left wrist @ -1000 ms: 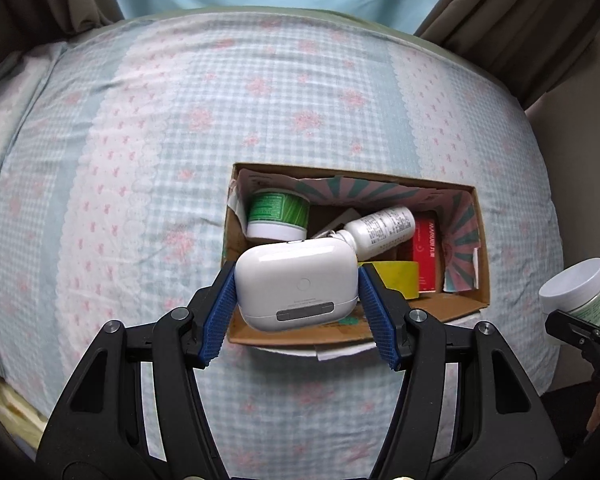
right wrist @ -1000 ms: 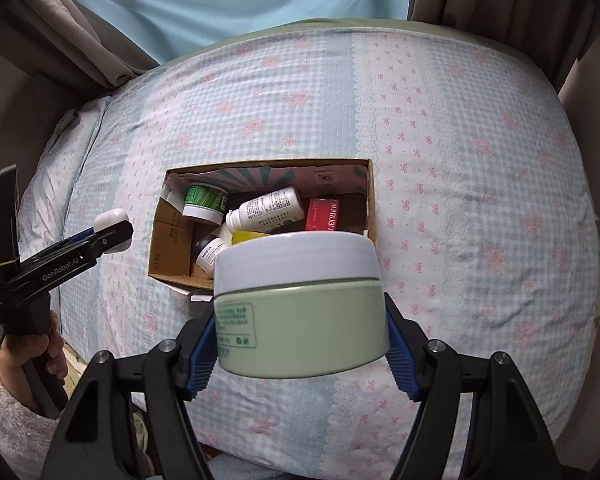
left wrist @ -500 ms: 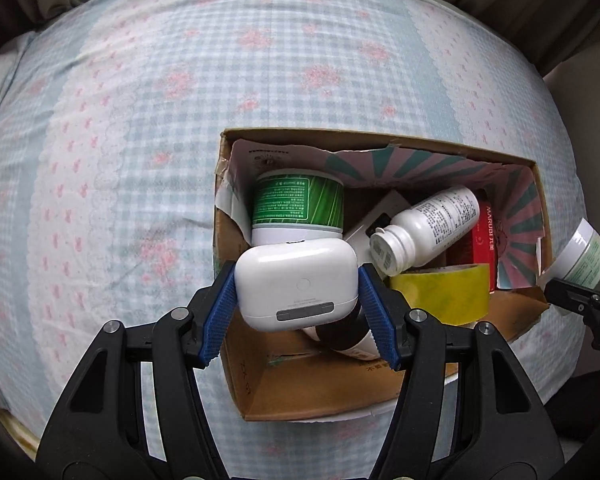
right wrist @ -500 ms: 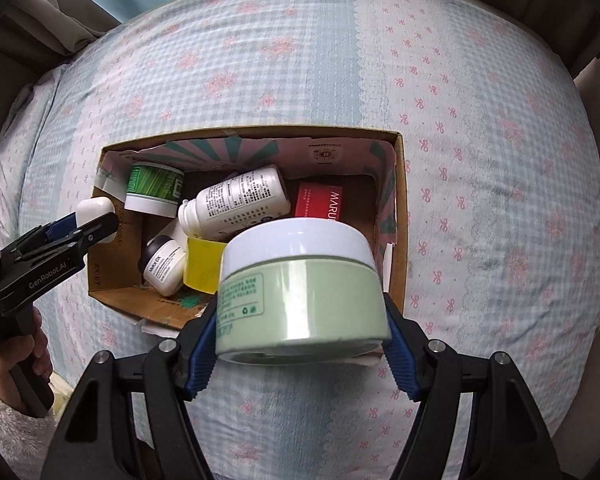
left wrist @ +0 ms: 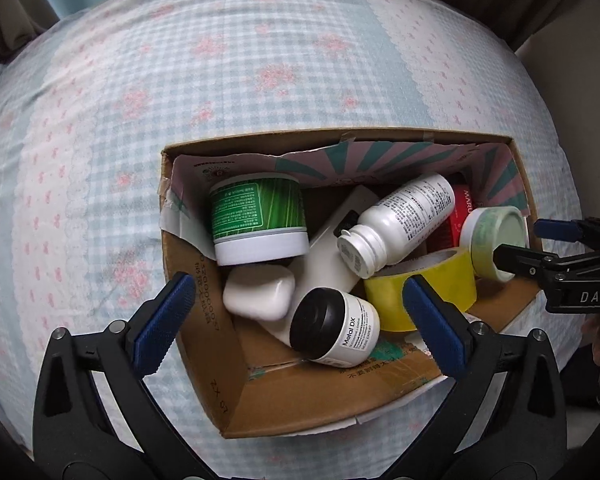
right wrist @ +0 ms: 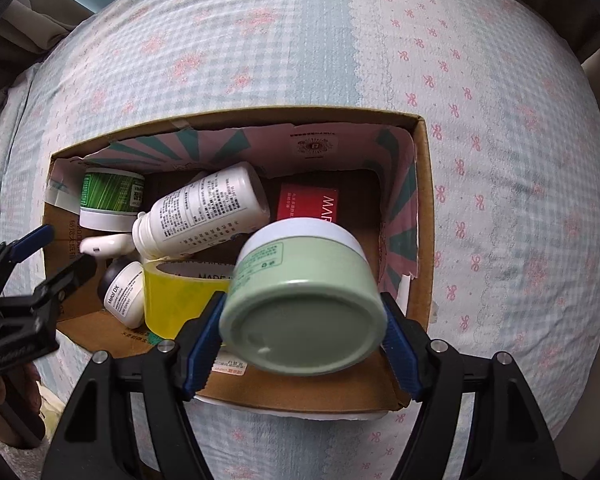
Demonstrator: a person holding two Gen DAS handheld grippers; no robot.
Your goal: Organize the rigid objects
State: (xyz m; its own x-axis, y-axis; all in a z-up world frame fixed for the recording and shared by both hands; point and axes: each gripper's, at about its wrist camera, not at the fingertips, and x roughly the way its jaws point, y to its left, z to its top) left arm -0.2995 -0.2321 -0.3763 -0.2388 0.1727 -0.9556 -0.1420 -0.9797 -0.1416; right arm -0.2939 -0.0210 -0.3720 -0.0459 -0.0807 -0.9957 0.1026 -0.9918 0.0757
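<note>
Left wrist view: a cardboard box [left wrist: 220, 364] is seen on a checked bed [left wrist: 100, 120]. The left gripper [left wrist: 296, 306] has just been opening; its fingers [left wrist: 164, 316] are spread wide, nothing between them. A white case [left wrist: 260, 296] lies in the box beside a black-capped jar [left wrist: 334, 330].

Right wrist view: the right gripper [right wrist: 302, 344] has just been opening. A pale green jar [right wrist: 304, 300] is tilted between its fingers [right wrist: 204, 340], over the box's right end; whether they grasp it cannot be told.
</note>
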